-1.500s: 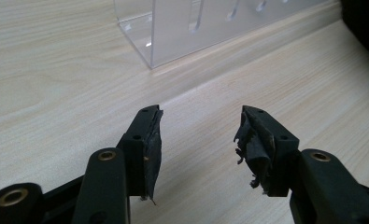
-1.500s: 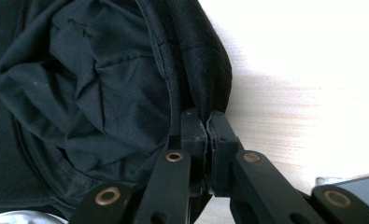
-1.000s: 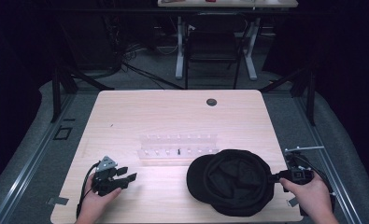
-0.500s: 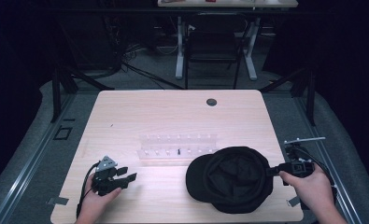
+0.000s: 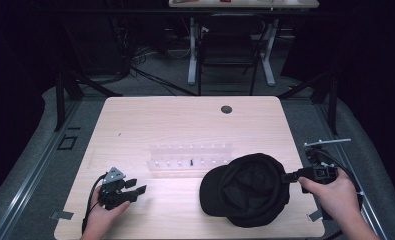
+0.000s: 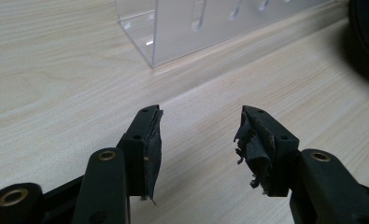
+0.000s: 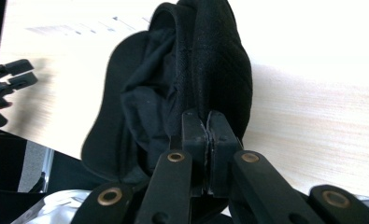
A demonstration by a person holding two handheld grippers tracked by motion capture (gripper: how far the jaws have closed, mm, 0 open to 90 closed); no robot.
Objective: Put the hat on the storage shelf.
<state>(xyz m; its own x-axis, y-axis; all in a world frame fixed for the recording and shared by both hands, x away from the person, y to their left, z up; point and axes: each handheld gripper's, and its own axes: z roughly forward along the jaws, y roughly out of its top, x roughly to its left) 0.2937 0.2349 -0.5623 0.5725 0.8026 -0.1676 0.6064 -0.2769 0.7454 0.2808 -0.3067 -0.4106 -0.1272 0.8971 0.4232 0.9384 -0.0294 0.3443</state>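
While no brand, label or legible writing appears on any item, the pale wood-grain table (image 5: 135, 125) carries a clear acrylic rack (image 5: 191, 159) near its centre and a dark round grommet (image 5: 226, 109) toward 12 o'clock, with dark floor and desk legs beyond. The left gripper (image 5: 135, 187), at 8 o'clock, rests with jaws apart and empty. The right gripper (image 5: 287, 176), at 4 o'clock, is clamped on the black cap's (image 5: 247, 189) edge; the cap lies crown-down on the table.

Small dark item (image 5: 192, 162) in clear rack (image 5: 190, 155) too small to tell
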